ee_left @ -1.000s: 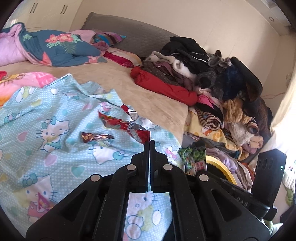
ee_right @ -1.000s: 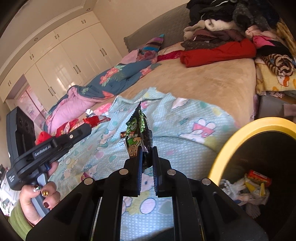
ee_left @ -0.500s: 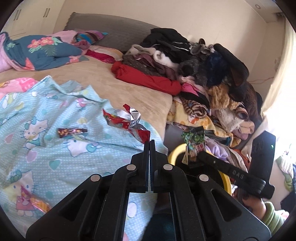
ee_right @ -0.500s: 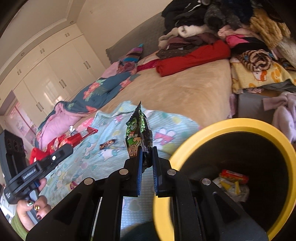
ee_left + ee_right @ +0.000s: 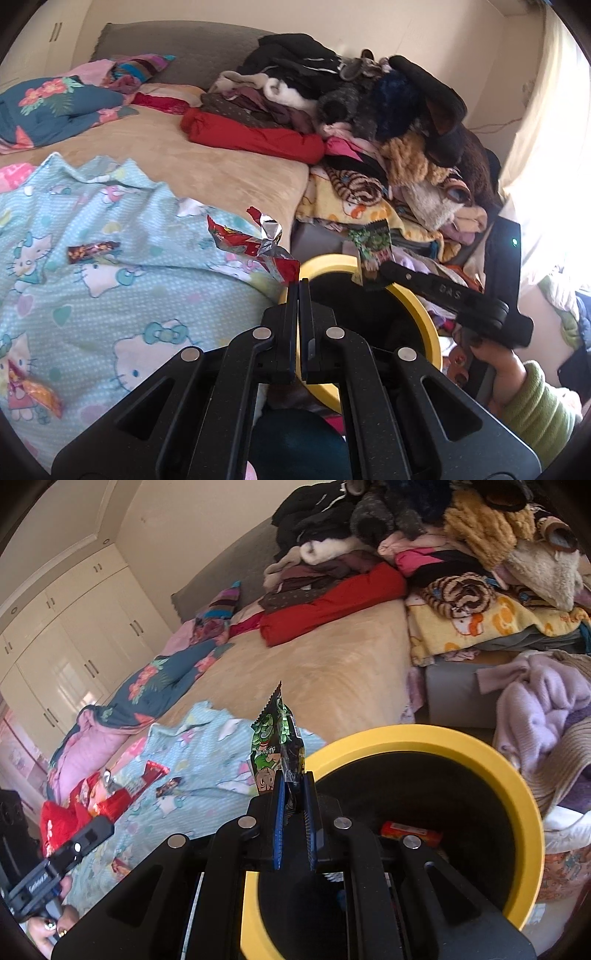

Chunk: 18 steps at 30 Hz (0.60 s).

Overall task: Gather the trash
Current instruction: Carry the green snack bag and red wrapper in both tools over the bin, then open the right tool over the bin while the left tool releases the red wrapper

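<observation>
2 claws in view. Right claw (image 5: 293,775) is level over the near rim of the round black bin with a yellow rim (image 5: 532,812), pinching the green printed snack wrapper (image 5: 277,746) upright by its lower edge. Left claw (image 5: 299,286) points at the bed edge, fingers pressed together on the crumpled red foil wrapper (image 5: 255,247). 1 small dark candy wrapper (image 5: 94,249) lies flat on the light-blue cartoon-print blanket (image 5: 110,302), beside the bin. Bin mouth open; red packet (image 5: 410,830) inside.
</observation>
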### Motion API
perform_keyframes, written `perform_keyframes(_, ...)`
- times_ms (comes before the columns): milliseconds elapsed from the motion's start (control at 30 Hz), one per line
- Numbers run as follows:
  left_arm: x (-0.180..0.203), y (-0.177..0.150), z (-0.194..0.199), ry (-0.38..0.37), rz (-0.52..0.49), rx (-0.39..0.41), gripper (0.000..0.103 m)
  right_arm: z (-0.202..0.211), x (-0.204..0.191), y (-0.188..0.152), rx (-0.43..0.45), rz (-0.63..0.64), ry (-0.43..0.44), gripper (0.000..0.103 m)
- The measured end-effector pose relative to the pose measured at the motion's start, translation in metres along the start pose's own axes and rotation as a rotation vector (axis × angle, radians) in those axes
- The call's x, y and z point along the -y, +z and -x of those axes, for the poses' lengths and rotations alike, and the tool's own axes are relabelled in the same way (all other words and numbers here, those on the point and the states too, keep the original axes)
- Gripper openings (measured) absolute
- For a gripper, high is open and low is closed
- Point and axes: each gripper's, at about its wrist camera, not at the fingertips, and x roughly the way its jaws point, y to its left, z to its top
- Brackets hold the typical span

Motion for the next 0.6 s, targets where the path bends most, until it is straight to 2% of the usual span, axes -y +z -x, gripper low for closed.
perform_keyframes(267,0.031,-0.012,-0.019,-0.048,-0.047,-0.052,0.000,0.006,0.026,0.003,0.000,-0.045,-0.048,0.010)
perform_keyframes(533,0.061,-0.027,-0.040,-0.102,-0.102,-0.116,0.000,0.002,0.054,0.002,-0.051,-0.125,-0.067,0.010)
perform_keyframes(600,0.066,-0.031,-0.044,-0.116,-0.115,-0.132,0.000,0.003,0.058,0.002,-0.056,-0.143,-0.065,0.013)
